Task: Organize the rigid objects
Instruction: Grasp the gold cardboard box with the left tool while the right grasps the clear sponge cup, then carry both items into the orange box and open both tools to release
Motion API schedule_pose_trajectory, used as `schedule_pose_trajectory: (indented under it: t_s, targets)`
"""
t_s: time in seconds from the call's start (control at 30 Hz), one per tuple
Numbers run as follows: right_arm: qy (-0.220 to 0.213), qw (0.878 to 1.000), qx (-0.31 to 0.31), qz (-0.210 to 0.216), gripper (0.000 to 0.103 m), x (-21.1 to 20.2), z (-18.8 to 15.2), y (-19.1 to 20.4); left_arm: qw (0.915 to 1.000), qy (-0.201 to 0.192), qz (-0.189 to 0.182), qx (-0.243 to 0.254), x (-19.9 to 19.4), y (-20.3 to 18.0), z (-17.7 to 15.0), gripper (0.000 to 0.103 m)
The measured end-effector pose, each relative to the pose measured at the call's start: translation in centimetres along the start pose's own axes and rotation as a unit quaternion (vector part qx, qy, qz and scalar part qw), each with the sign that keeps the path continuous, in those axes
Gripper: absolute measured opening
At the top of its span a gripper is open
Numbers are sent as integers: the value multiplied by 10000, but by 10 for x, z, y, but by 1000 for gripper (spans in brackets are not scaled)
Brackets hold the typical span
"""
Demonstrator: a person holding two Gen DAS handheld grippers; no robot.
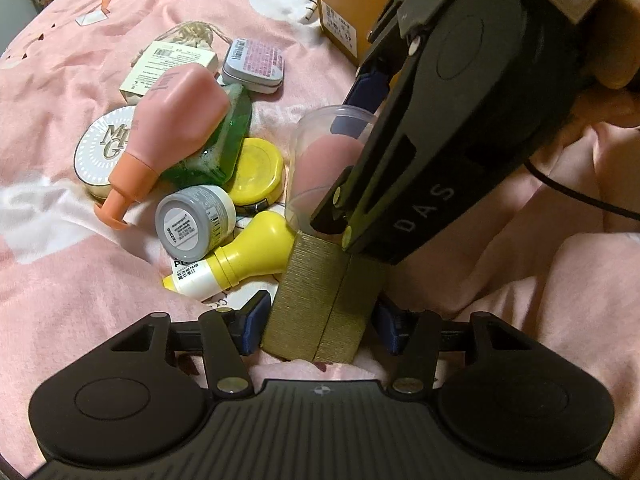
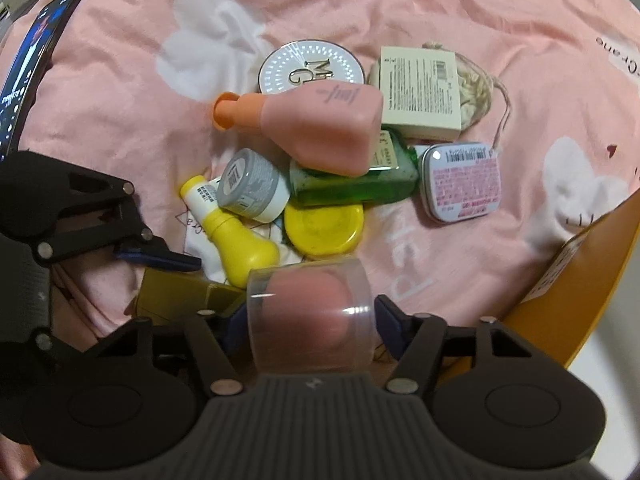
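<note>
A clear plastic tube (image 2: 312,316) with a pink sponge inside lies between my right gripper's (image 2: 308,324) blue pads, which are shut on it. Its other end is a gold ribbed box base (image 1: 320,304), and my left gripper (image 1: 324,320) is shut on that part. The tube's clear top (image 1: 332,160) shows in the left wrist view with the right gripper (image 1: 360,100) around it. A pile of small items lies just beyond on the pink blanket: pink bottle (image 2: 320,128), green bottle (image 2: 360,184), yellow bottle (image 2: 236,240), grey jar (image 2: 252,184), yellow lid (image 2: 324,228).
A round white compact (image 2: 308,68), a cream carton (image 2: 420,88), a string pouch (image 2: 476,84) and a pink-labelled tin (image 2: 460,180) lie around the pile. An orange cardboard box (image 2: 568,280) stands at the right. A phone (image 2: 28,68) lies at the far left.
</note>
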State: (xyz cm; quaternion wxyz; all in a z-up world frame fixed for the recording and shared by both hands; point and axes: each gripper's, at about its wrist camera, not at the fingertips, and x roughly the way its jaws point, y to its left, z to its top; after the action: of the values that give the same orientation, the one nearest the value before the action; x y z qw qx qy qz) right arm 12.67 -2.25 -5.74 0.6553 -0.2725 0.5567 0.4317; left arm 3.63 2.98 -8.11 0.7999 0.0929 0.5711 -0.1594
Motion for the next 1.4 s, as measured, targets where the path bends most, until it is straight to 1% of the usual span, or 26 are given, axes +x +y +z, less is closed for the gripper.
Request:
schedule_pose_trajectory:
  t_s: [0.13,0.33,0.57,0.67,0.83,0.97,1.03,1.07,1.1,1.13,1.2,1.27,1.33,1.4]
  targets:
    - [-125,9999,-5,-37,60,-6,-6,4,10000,-84,16,-17,-2,-2,-1,58]
    - [-548,9983,127,-129,59,-33,-15,2,9985,-385,-110,-378,-18,3,-4,53]
    - [-1091,9921,264,-559,59,-75,-21,-3,9920,-916,-134,-857,-52,9,5,52]
    - [-1335,9878,368,-715,59,-94,-24,-8,9896,-1102,-42,-923,-65,7,13,52]
    - [-1750,9773,564,-1051,59,-128,-33,-17,9813,-1608,33,-1058,-89,11,34,52]
    - [-2041,9667,787,-1328,59,-157,-45,-30,9756,-1960,41,-992,-106,8,57,52]
    - [-2136,9620,900,-1445,59,-168,-52,-39,9731,-2144,65,-843,-114,2,70,52]
    - [-2156,9602,946,-1505,59,-173,-54,-44,9721,-2209,87,-785,-114,-6,72,52]
    - [-2166,9582,1002,-1581,59,-176,-58,-49,9706,-2297,57,-715,-117,-9,81,52]
    - [-2161,9562,1064,-1666,59,-179,-62,-55,9697,-2348,13,-677,-117,-11,81,52]
    - [-2126,9527,1167,-1829,59,-184,-70,-65,9676,-2433,-211,-639,-114,-20,94,52]
    - [-2058,9481,1291,-2054,59,-186,-77,-77,9675,-2421,-401,-615,-107,-28,107,52]
    - [-1943,9444,1374,-2270,59,-185,-84,-88,9688,-2392,-440,-487,-95,-38,124,52]
    - [-1792,9429,1428,-2417,59,-180,-90,-100,9710,-2274,-532,-502,-81,-44,139,52]
